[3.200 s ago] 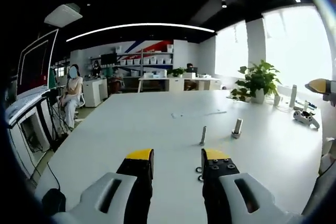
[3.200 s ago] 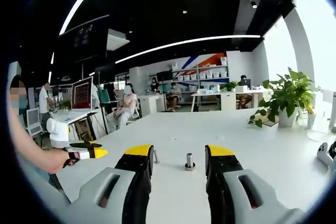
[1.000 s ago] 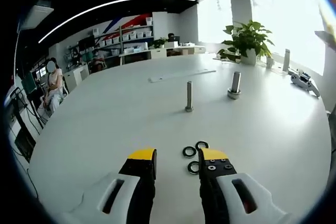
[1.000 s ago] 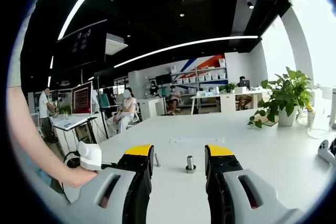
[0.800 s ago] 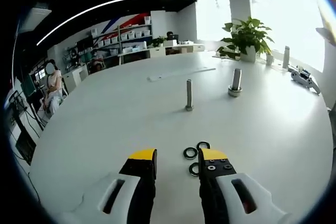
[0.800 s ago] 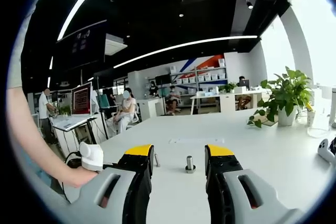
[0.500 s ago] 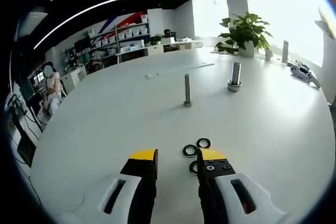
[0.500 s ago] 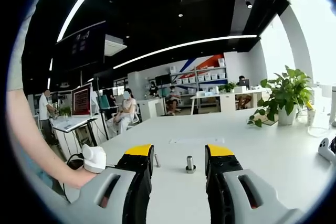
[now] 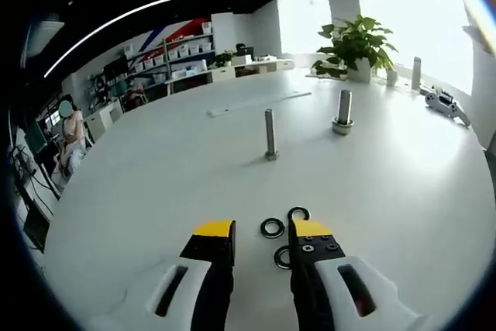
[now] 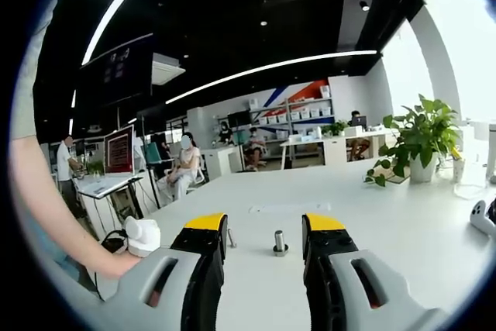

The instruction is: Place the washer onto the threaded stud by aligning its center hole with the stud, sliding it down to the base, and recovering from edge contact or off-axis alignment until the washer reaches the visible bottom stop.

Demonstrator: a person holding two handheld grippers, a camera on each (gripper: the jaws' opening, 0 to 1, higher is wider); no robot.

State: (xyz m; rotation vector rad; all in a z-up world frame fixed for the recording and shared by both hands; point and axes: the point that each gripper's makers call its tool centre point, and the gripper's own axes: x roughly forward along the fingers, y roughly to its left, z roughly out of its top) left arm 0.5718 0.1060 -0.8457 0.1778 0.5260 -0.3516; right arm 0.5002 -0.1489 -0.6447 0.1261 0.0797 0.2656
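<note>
Careful: your left hand-held gripper point(image 9: 261, 230) hovers with jaws parted and empty over three washers point(image 9: 272, 227) lying clustered on the bench point(image 9: 155, 184), well short of the threaded stud point(image 9: 270, 134), so closing now could pinch two together.

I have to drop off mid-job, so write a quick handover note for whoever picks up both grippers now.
Left gripper: open, empty, low over the white table, jaws just short of three dark ring washers lying flat.
Right gripper: open, empty, pointed at the short metal stud with a wide base.
A thin, tall metal threaded stud stands upright beyond the washers; the short stud stands to its right.
Done: nothing picked up; no washer on either stud.
Left: grasp one washer, centre its hole over the stud, slide it down to the base.
</note>
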